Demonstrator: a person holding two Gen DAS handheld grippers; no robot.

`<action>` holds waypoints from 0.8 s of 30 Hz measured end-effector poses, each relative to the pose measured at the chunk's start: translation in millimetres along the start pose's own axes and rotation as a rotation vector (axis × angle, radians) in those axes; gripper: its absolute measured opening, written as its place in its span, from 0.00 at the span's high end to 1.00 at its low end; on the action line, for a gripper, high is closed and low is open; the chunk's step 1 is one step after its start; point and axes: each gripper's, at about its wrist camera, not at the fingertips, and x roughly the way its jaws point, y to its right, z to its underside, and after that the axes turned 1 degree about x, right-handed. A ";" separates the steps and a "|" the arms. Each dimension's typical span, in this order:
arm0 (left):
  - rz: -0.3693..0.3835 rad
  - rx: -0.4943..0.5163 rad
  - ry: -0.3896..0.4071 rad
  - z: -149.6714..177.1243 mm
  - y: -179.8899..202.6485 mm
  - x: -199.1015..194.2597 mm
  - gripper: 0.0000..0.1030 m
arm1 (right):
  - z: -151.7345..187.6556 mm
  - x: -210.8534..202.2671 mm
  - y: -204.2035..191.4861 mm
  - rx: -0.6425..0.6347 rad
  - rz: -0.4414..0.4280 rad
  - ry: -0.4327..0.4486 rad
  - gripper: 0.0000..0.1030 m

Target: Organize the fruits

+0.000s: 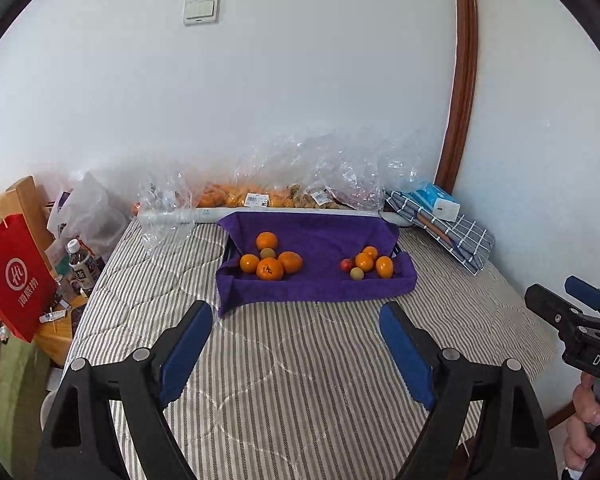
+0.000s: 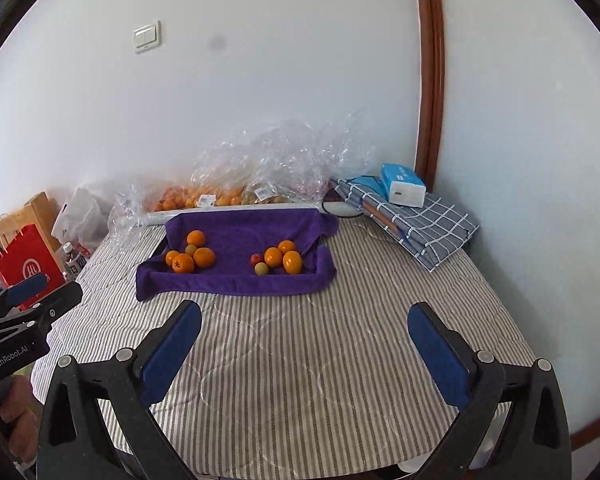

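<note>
A tray draped in a purple towel (image 1: pixel 316 288) (image 2: pixel 236 280) lies on the striped bed. On its left sits a cluster of oranges (image 1: pixel 270 269) (image 2: pixel 184 263) with a small greenish fruit among them. On its right lies a second group of oranges (image 1: pixel 366 262) (image 2: pixel 286 260) with a small red fruit (image 1: pixel 346 265) and a greenish one (image 2: pixel 261 268). My left gripper (image 1: pixel 296 332) hangs open over the bed, short of the tray, nothing between its fingers. My right gripper (image 2: pixel 304 332) is open wide and just as empty, also back from the tray.
Clear plastic bags (image 1: pixel 300 176) with more fruit line the wall behind the tray. A folded checked cloth (image 2: pixel 424 228) with a tissue pack (image 2: pixel 404 186) lies at the back right. A red paper bag (image 1: pixel 16 276) and bottles stand off the bed's left side. A hand (image 1: pixel 584 432) shows.
</note>
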 end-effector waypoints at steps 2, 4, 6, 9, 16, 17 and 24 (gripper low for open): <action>-0.001 0.001 0.004 -0.6 1.5 -1.5 0.18 | 1.2 -0.1 0.1 -0.003 -0.001 -0.002 0.01; -0.001 0.002 0.005 -0.7 2.4 -3.0 0.18 | 3.0 -0.1 -1.0 -0.005 -0.003 -0.005 0.01; -0.005 0.001 0.005 -1.2 3.0 -3.7 0.18 | 4.3 -0.4 -2.2 -0.009 -0.005 -0.006 0.01; -0.005 -0.003 0.007 -3.0 2.8 -4.2 0.18 | 4.9 -0.9 -2.0 -0.006 -0.002 -0.008 0.01; -0.001 -0.015 0.004 -5.4 1.2 -5.7 0.18 | 4.4 -1.9 -0.8 -0.008 0.001 -0.004 0.01; 0.001 -0.017 0.007 -5.8 1.3 -6.9 0.18 | 3.9 -4.1 0.4 -0.004 -0.001 0.001 0.01; 0.004 -0.014 0.013 -6.4 3.8 -11.9 0.18 | 1.4 -9.7 4.3 0.014 -0.002 0.012 0.01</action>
